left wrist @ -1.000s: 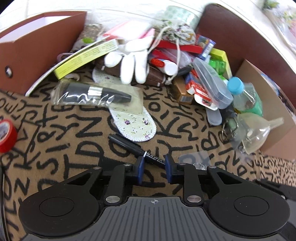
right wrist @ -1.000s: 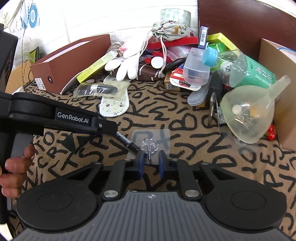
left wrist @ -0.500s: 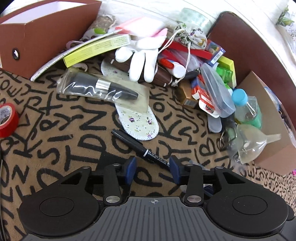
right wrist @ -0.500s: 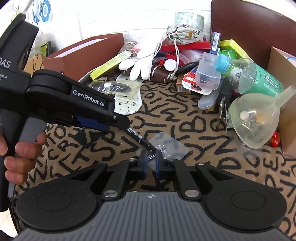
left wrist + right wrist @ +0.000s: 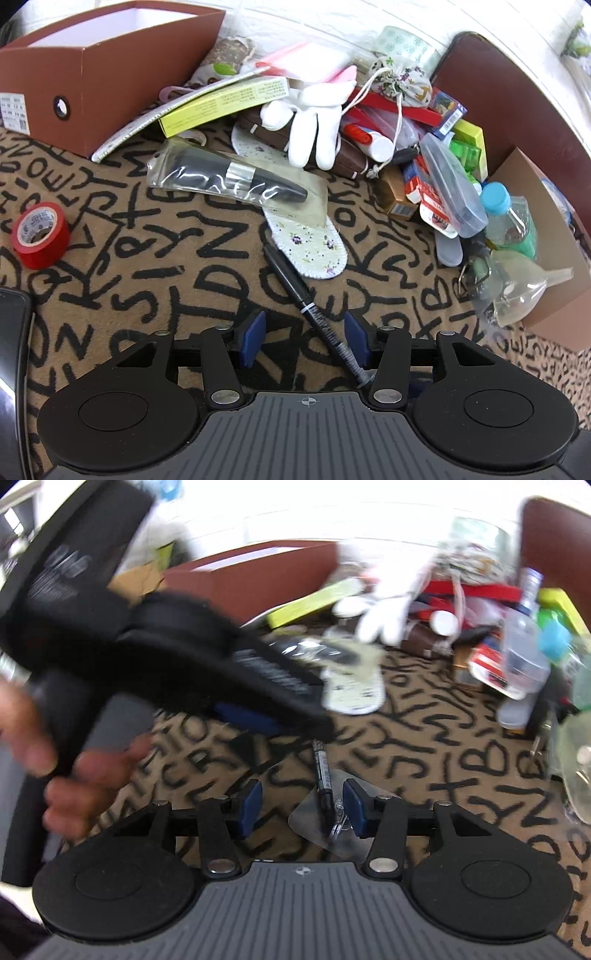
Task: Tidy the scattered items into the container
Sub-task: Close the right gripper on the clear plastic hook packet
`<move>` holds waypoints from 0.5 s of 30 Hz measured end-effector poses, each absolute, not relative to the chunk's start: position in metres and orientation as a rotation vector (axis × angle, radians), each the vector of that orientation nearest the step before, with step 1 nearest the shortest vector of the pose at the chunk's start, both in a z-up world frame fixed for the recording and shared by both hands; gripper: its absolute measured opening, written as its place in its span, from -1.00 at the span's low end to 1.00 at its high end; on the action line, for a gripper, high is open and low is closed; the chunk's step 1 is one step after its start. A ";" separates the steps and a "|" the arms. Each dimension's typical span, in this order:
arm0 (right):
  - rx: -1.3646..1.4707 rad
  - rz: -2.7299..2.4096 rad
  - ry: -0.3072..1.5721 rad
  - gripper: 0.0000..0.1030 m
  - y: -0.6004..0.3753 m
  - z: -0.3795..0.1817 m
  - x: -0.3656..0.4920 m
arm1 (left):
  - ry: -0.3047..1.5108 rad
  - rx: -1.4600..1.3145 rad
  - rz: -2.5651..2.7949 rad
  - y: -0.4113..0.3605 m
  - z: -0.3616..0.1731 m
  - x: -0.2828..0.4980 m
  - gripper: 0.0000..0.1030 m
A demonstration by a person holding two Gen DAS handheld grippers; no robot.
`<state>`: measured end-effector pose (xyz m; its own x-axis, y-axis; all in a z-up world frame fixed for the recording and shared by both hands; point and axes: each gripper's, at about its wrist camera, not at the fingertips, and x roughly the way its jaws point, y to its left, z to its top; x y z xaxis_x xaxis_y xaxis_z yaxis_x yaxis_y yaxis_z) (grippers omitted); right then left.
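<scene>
We are looking at the big brown cardboard box (image 5: 110, 74) sitting in the upper left of the left view. The thin black marker pen (image 5: 295, 291) is lying on the letter-patterned cloth (image 5: 184, 258), slanting from the frame's middle down toward the lower right. Our left gripper (image 5: 303, 338) is spreading its blue pads wide, the pen's tip lying just beside the right pad. Our right gripper (image 5: 303, 806) is spreading wide too, holding nothing. The small clear sticky hook (image 5: 338, 825) is lying beside its right pad.
</scene>
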<state>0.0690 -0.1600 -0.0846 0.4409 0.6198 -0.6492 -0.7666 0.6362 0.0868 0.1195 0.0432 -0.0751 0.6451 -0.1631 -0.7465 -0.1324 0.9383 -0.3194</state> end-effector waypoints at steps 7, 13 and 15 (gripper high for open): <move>-0.201 0.792 0.700 0.05 -0.176 -0.084 0.054 | 0.874 -0.268 -0.026 0.028 -0.075 0.120 0.12; -0.120 0.733 0.711 -0.03 -0.199 -0.085 0.049 | 0.870 -0.240 -0.075 0.013 -0.077 0.123 -0.77; -0.109 0.703 0.701 -0.03 -0.205 -0.083 0.046 | 0.873 -0.234 -0.087 0.011 -0.077 0.122 -0.86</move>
<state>0.0465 -0.2047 -0.0831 0.5468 0.5568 -0.6253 -0.6272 0.7672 0.1346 0.1216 0.0113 -0.0769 0.6408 -0.1711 -0.7484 -0.0194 0.9709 -0.2386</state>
